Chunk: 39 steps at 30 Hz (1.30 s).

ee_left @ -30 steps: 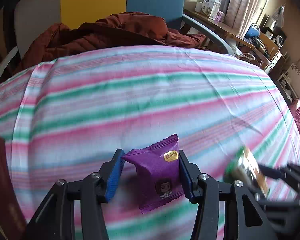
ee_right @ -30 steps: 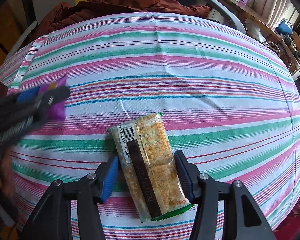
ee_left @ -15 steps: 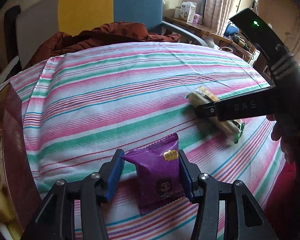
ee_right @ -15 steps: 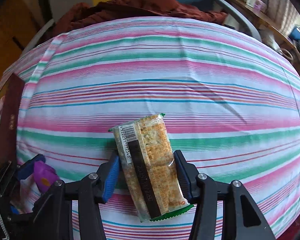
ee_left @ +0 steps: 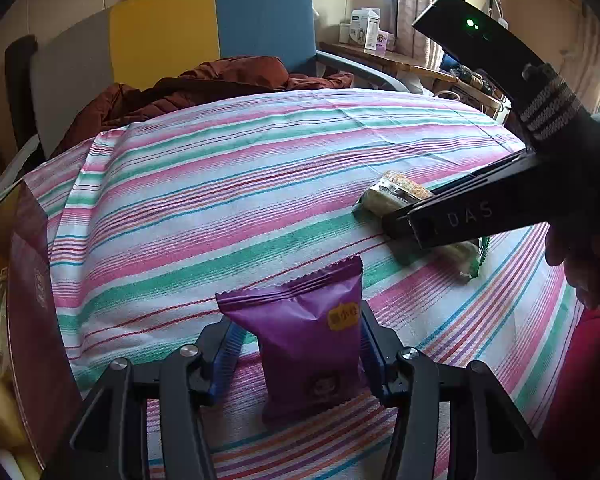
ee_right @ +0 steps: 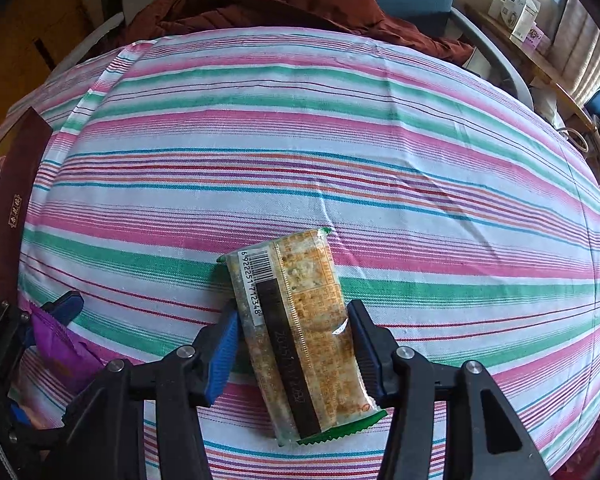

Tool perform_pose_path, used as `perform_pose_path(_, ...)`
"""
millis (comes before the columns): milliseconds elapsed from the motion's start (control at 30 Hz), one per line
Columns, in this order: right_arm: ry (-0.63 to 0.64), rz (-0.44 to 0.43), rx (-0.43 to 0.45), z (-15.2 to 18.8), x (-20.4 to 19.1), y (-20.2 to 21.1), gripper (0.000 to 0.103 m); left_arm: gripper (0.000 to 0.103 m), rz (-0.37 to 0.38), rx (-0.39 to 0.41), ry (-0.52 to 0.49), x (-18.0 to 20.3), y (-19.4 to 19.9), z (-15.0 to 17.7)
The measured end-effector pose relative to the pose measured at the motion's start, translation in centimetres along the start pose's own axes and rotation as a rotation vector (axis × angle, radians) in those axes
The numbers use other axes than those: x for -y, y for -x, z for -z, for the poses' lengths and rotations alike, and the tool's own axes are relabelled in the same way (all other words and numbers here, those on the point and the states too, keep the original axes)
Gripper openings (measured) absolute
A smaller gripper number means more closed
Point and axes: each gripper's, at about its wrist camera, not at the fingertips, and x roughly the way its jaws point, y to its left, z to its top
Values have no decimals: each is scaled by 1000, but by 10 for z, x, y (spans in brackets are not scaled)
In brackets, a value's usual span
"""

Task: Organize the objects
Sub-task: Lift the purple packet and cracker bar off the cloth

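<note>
My left gripper (ee_left: 300, 344) pinches the purple snack pouch (ee_left: 306, 336) across its middle, blue pads pressed into both sides, the crimped top pointing away from me. My right gripper (ee_right: 292, 340) is clamped on the cracker pack (ee_right: 296, 328), which lies lengthwise between the fingers, barcode side up, its green tail sticking out toward me. Both packets hang over the striped tablecloth (ee_right: 340, 152); I cannot tell whether either touches the cloth. At my left stands the dark red box (ee_left: 32, 304), its wall near the pouch (other packets seem to show behind it, though blurred).

I judge the box to be where these belong. To do it well I would carry the pouch first, since it is nearer, lifting it over the wall rather than dragging it against the edge. The pouch is puffy and slippery, so I keep steady pressure and avoid twisting. The cracker pack is brittle inside; squeezing harder would crush it. One hand at a time, so the tongs do not collide.
</note>
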Motion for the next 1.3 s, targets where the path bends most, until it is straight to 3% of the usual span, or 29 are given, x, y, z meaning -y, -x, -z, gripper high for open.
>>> perform_pose_path(167,2,3,2,-2,1,-1,53,45,-10,7,17,-4,0,0)
perform_pose_path(967,-1,2,11,3,7,-4,53,36,-25,-2,16,-3,3,-1)
perform_pose_path(1300,-5,-6,21,5,8,1,52,36,-28,71,3,4,53,-11)
